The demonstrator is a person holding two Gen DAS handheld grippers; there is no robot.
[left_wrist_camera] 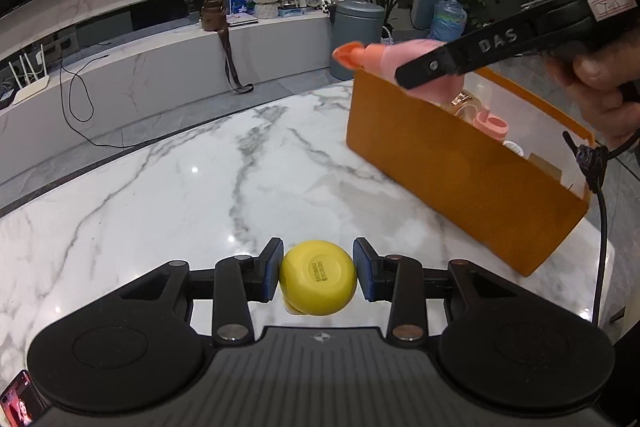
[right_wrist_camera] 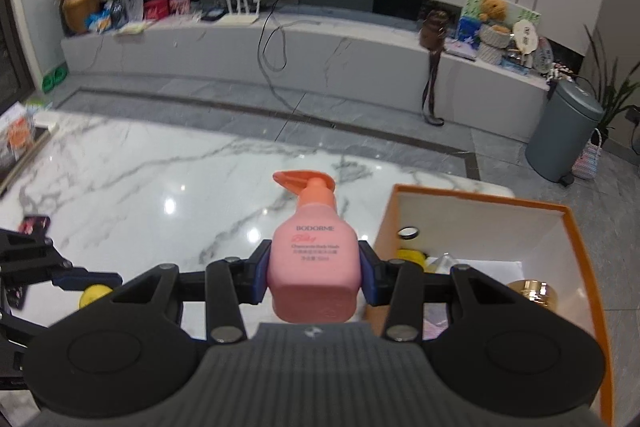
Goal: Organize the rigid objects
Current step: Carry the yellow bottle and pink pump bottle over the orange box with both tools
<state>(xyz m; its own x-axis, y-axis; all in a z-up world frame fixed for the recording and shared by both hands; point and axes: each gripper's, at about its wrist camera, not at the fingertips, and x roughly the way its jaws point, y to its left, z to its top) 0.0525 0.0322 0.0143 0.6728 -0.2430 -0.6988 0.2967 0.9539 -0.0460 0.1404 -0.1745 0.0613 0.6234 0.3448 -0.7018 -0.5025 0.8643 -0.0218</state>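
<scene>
A stiff, light, likely slick pink bottle (right_wrist_camera: 313, 259) is being clamped at its body by the right gripper (right_wrist_camera: 314, 277), a yellow jar (left_wrist_camera: 318, 277) by the left gripper (left_wrist_camera: 318, 273), beside the box (left_wrist_camera: 460, 171).

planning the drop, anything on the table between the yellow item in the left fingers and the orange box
Nothing: in the left wrist view, only bare marble table lies between the yellow container and the orange box.

You've got a glossy marble surface (left_wrist_camera: 168, 187), smooth matt plastic yellow jar (left_wrist_camera: 318, 277) and pink bottle (right_wrist_camera: 314, 259), matt cardboard-like orange box (left_wrist_camera: 460, 179)
</scene>
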